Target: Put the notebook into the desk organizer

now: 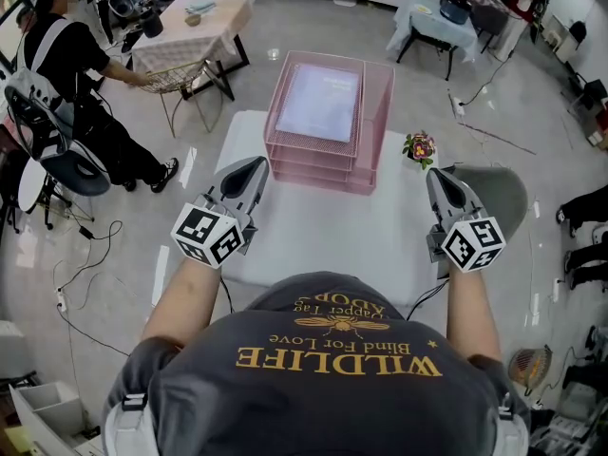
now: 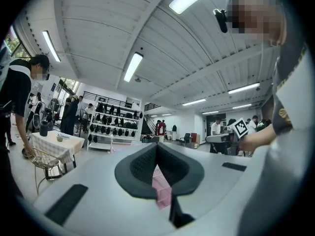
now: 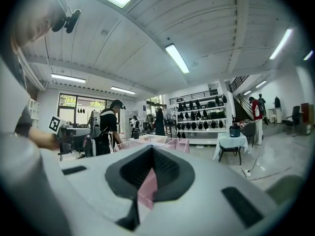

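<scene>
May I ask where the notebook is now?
Head view: the notebook lies in the top tray of the pink desk organizer, left of the flower pot.

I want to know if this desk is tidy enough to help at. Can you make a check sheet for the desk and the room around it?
Surface: white table, no spills seen.
Job's things: pink desk organizer at the far end; notebook lies flat in its top tray.
Clutter: one small flower ornament right of the organizer.
Grippers: left gripper and right gripper both shut, holding nothing, over the table's left and right sides.
Cables: floor cable left of the table; another cable on the floor far right.
Surroundings: person leaning by a cloth-covered table; shelves of bags beyond.
</scene>
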`<action>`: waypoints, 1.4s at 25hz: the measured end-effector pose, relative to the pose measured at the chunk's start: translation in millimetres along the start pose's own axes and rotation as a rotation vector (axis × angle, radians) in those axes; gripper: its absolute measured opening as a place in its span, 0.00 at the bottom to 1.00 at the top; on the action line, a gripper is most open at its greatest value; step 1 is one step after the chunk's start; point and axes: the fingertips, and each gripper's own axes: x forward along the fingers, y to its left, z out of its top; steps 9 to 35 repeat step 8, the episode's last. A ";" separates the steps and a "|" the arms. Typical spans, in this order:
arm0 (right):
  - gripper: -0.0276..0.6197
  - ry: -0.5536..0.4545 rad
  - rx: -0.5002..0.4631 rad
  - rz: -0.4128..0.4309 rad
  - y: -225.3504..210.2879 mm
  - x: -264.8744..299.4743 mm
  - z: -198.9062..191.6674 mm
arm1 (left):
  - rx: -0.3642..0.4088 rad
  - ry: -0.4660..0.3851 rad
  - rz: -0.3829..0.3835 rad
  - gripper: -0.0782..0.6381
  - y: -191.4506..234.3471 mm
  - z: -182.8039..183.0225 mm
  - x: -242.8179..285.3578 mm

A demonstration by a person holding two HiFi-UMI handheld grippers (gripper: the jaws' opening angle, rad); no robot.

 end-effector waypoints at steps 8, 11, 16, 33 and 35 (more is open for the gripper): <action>0.04 -0.007 -0.012 0.008 1.8 3.4 5.5 | 0.007 0.002 -0.001 0.11 -2.2 0.8 0.2; 0.04 -0.007 -0.012 0.008 1.8 3.4 5.5 | 0.007 0.002 -0.001 0.11 -2.2 0.8 0.2; 0.04 -0.007 -0.012 0.008 1.8 3.4 5.5 | 0.007 0.002 -0.001 0.11 -2.2 0.8 0.2; 0.04 -0.007 -0.012 0.008 1.8 3.4 5.5 | 0.007 0.002 -0.001 0.11 -2.2 0.8 0.2; 0.04 -0.007 -0.012 0.008 1.8 3.4 5.5 | 0.007 0.002 -0.001 0.11 -2.2 0.8 0.2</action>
